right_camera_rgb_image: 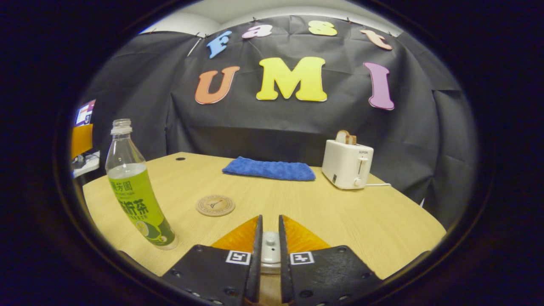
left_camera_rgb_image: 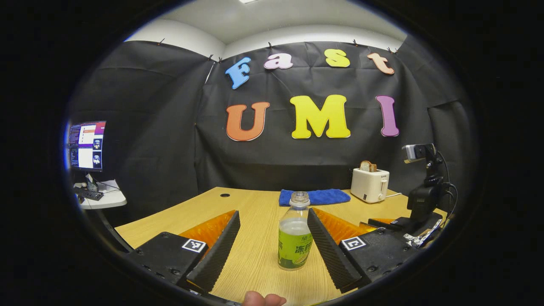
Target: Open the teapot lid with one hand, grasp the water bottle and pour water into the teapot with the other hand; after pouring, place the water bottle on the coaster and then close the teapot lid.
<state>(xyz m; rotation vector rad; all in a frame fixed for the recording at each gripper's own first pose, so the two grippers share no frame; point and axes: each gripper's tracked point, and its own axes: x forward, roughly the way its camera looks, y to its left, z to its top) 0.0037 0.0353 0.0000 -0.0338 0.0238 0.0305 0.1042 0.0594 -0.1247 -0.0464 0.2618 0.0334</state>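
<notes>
right tongs (right_camera_rgb_image: 270, 250) pinch teapot lid (right_camera_rgb_image: 270, 250); left tongs (left_camera_rgb_image: 272, 250) wide around bottle (left_camera_rgb_image: 294, 238).

We find the water bottle (right_camera_rgb_image: 138, 191) upright on the table (right_camera_rgb_image: 361, 216) at left, coaster (right_camera_rgb_image: 215, 205) just right of it, folded cloth (right_camera_rgb_image: 269, 169) behind, toaster (right_camera_rgb_image: 347, 163) at far right, its bread (right_camera_rgb_image: 345, 137) in the slot.

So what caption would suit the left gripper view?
Open left claw around an uncapped water bottle on the wooden table.
</notes>
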